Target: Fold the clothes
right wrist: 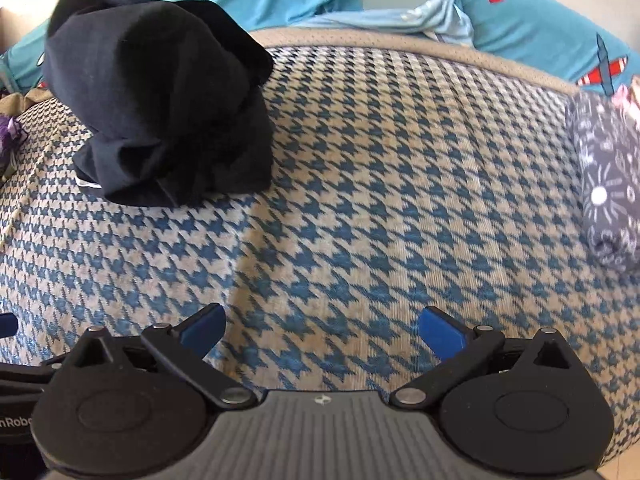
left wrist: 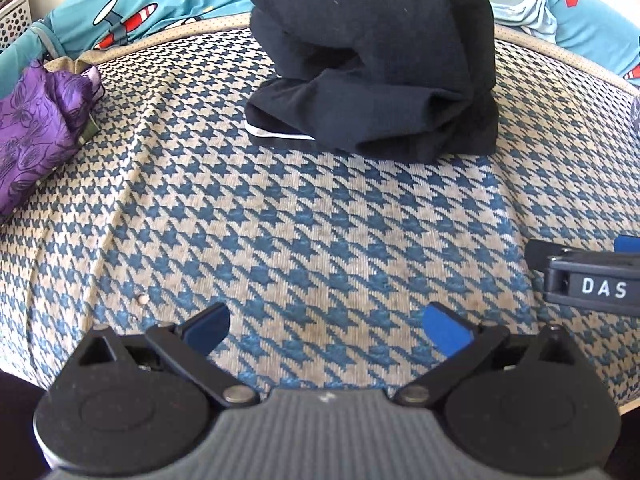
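Though bunched, black garment (left wrist: 372, 60) unobstructed.

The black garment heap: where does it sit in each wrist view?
Left wrist: black garment heap at top centre, on the houndstooth cushion.
Right wrist: same heap at upper left.
Shared landmark: the turquoise airplane-print fabric behind the cushion's far edge.

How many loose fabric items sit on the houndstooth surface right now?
3: the black garment heaped at the far middle, a purple floral cloth at the left edge, a grey patterned roll at the right edge. Others may lie outside view.
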### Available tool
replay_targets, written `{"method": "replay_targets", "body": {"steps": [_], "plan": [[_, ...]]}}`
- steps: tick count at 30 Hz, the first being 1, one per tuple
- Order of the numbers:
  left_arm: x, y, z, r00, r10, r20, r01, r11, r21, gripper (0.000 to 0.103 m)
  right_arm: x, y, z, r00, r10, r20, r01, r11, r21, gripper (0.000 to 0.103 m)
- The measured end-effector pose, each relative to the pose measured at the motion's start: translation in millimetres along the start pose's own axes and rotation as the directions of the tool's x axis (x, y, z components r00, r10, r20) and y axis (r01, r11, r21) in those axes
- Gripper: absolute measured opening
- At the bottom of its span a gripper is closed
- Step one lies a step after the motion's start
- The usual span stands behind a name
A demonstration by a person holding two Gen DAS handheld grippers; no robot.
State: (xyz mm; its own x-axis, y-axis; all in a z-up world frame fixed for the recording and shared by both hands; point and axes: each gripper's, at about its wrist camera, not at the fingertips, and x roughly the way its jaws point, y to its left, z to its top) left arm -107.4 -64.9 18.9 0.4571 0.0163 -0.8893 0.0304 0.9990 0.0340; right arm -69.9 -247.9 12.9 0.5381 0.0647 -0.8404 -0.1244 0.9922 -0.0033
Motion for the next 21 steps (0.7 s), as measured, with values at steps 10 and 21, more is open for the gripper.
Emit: {"method": "replay_targets", "body": {"steps": [10,21], "plan": [[-8.8,6.4,8.0,1.000,0.010,0.017,-0.009,0.999,-0.037,0.103,-8.4,17.8,7.3,1.000,0.011,0.026,-0.009,0.998,-0.063,0.103],[-16.8,9.4,14.8,0.999,0.023,0.030,-0.020,0.997,-0.076,0.103,-4.0,26.9,18.5,0.996,0.062,0.060,-0.058,0.996,-0.061,0.103]]}}
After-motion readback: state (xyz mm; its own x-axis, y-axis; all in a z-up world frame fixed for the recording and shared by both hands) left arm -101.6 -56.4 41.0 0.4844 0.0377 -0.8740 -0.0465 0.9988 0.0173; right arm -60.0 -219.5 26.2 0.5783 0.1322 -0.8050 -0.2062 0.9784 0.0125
